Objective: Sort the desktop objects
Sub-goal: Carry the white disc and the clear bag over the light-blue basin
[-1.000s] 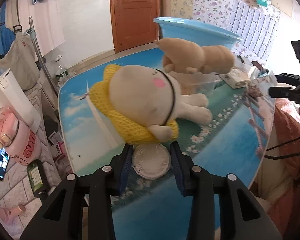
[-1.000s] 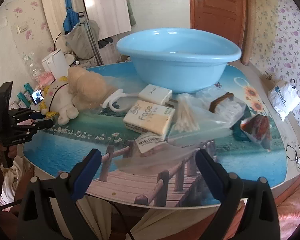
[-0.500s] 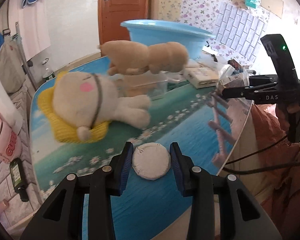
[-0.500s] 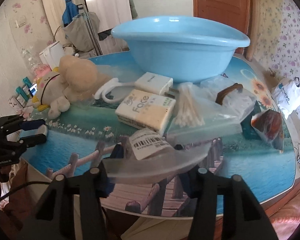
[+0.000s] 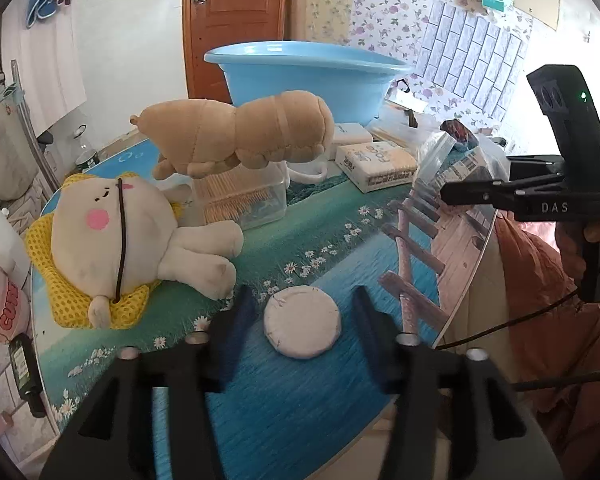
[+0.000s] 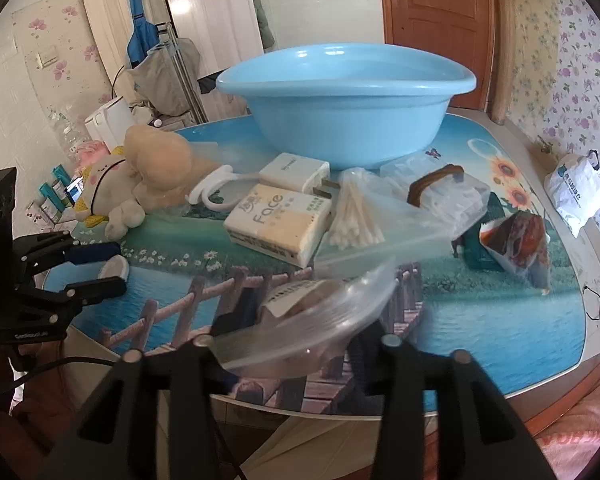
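Release looks like the step in hand on the left side. Nearest in the left wrist view, the left gripper [image 5: 302,308] stands spread, its jaws apart on either side of a flat round white pad [image 5: 302,322] that lies on the scenic printed surface [image 5: 292,400] close to its near edge, touching neither jaw. To finish well, the left gripper should probably draw straight back or lift without turning, so that no jaw drags the pad toward the edge.

On the right, the right gripper [image 6: 304,320] is clamped on a clear plastic zip bag with a barcode label [image 6: 312,316], held just above the near edge of the surface. Thin film is likely to slip or sag, so a firm hold and a slow carry seem wise.

Farther off lie a cream plush toy with a yellow mesh collar [image 5: 112,248], a tan segmented plush toy [image 5: 244,136] on a clear box, a beige tissue pack [image 6: 278,224] and a bag of cotton swabs [image 6: 354,220]. Farthest stands the light blue plastic basin [image 6: 346,96], probably where items go.
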`<state>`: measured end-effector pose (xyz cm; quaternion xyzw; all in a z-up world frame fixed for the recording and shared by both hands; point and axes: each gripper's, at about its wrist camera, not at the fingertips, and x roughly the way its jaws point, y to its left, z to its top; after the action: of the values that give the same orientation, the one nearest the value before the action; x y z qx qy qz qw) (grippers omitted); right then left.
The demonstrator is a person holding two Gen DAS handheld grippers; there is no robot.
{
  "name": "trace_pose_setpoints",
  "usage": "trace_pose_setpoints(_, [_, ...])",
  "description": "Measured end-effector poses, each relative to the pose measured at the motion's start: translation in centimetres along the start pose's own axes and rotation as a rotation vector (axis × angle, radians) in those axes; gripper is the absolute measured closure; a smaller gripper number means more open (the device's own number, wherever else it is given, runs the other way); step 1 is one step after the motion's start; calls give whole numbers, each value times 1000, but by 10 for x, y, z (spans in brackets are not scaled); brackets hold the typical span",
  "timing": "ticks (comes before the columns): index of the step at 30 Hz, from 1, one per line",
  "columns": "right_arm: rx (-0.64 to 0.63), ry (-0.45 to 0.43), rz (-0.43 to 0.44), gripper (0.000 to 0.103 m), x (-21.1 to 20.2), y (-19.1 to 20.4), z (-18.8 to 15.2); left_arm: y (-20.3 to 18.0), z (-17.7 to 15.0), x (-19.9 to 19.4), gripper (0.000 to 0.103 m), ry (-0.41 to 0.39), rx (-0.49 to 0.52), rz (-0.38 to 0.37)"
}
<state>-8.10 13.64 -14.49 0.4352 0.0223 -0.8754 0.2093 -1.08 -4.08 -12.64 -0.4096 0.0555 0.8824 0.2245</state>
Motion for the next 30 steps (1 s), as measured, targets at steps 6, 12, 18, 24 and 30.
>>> trace_pose_setpoints(6, [-44,10,11,37,5,8,-6,-3,-2,0,39,16,2,20])
trace_pose_setpoints(12, [-131,-2,-41,34,8,19,-11,-8,-4,2,47,9,7,33])
trace_pose_setpoints(18, [-82,-13,-5,63,3,6,-7,-18,0,3,66,19,36,16])
trace_pose_setpoints(24, [-54,-82,33,68,-14,-1,-3,-22,14,-3,66,-9,19,21])
trace_pose_setpoints(30, [-47,-158,63,69,-39,-5,11,-32,41,-24,66,-68,28,41])
